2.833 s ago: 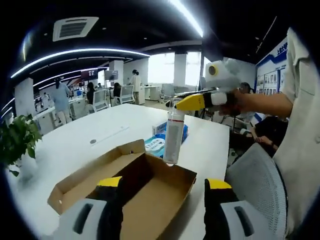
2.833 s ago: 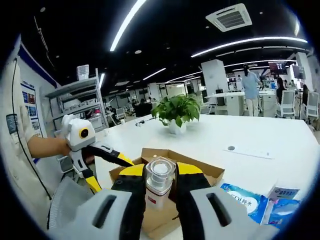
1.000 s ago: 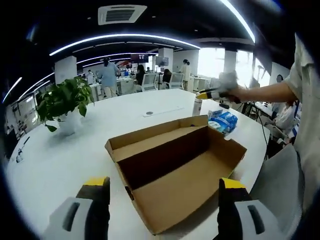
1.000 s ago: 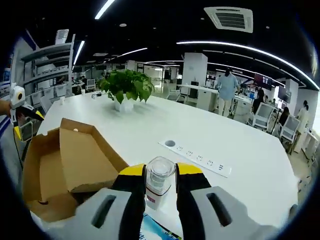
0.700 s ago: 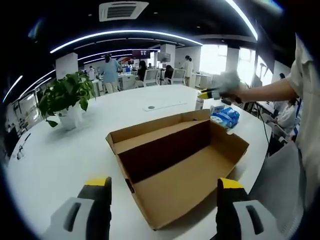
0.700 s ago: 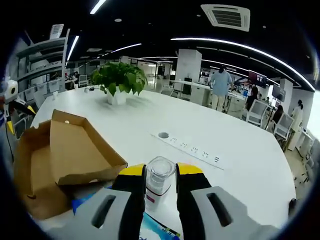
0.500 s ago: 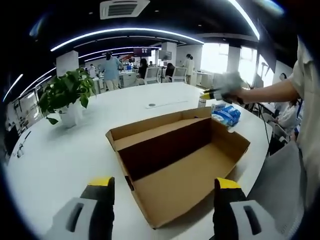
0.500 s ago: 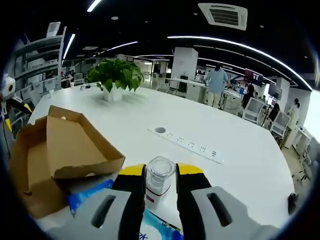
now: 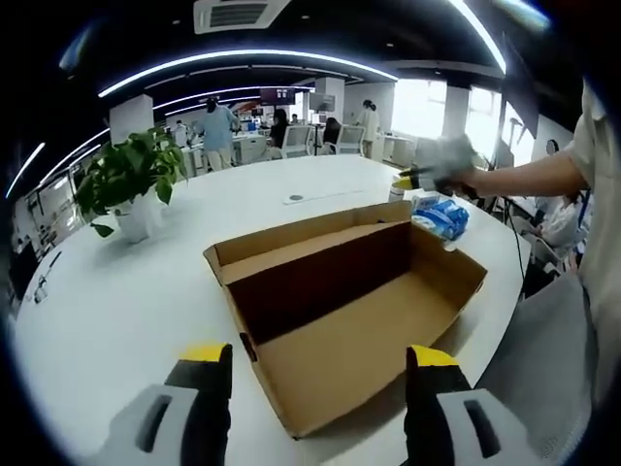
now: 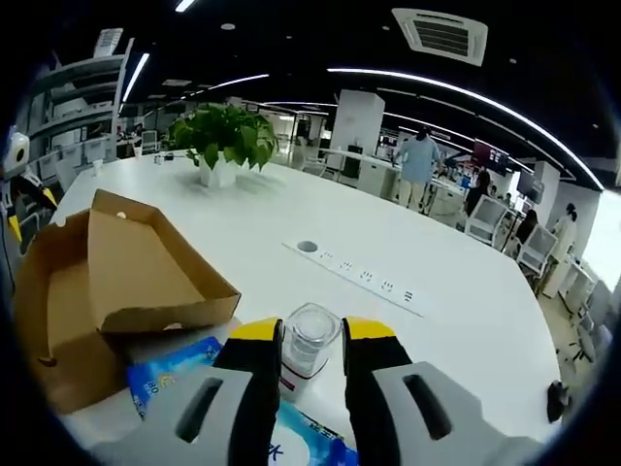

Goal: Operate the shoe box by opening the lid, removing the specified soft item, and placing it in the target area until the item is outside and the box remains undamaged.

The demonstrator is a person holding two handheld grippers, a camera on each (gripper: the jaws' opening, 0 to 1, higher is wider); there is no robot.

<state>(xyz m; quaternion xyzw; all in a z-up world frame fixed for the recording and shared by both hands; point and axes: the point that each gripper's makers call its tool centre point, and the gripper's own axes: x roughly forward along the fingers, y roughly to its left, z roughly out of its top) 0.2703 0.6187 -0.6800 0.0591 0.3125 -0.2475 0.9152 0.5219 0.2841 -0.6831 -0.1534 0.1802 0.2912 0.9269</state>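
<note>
- Right gripper view: our right hand-held gripper (image 10: pixel 310 354) is clenched on a clear-capped bottle (image 10: pixel 309 348) just above the blue packets (image 10: pixel 173 372) on the worktop (image 10: pixel 408 320), beside the box (image 10: pixel 126 277).
- We should lower it upright onto bare worktop, then let go.
- Left gripper view: our left hand-held gripper (image 9: pixel 315 374) hangs released, jaws apart, before the open, empty box (image 9: pixel 349 311).

Since the earliest pictures, the right gripper (image 10: pixel 310 364) carries the clear bottle (image 10: pixel 309 346) away from above the open cardboard box (image 9: pixel 340 311), out past the box's far end. It now sits low over the blue packets (image 10: pixel 175 374) near the tabletop's (image 10: pixel 388 320) edge, jaws still clamped on the bottle.
</note>
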